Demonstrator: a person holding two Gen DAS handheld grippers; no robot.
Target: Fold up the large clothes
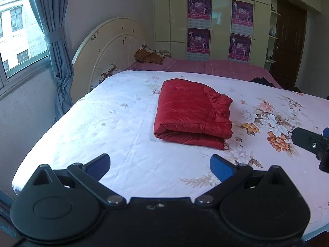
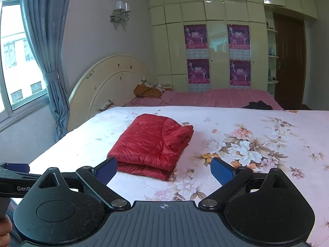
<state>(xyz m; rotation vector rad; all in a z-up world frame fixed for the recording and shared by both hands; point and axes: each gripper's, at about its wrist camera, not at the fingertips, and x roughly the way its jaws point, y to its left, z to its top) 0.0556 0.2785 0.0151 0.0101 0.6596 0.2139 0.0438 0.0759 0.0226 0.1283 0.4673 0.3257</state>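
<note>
A red quilted jacket (image 1: 192,111) lies folded into a thick rectangle on the white floral bedsheet (image 1: 107,127); in the right wrist view the jacket (image 2: 152,144) sits just ahead and left of centre. My left gripper (image 1: 160,167) hovers open over the sheet, short of the jacket, with nothing between its blue pads. My right gripper (image 2: 164,169) is open too, its left pad close to the jacket's near corner without holding it. Part of the right gripper (image 1: 312,144) shows at the right edge of the left wrist view, and the left gripper (image 2: 14,177) at the left edge of the right wrist view.
A pink striped cover (image 1: 216,68) lies on the far part of the bed, with pillows (image 1: 148,56) by the cream headboard (image 1: 111,47) and a dark garment (image 1: 262,81). A window and blue curtain (image 1: 53,41) are left, a cream wardrobe with posters (image 1: 220,26) behind, a brown door (image 1: 287,45) right.
</note>
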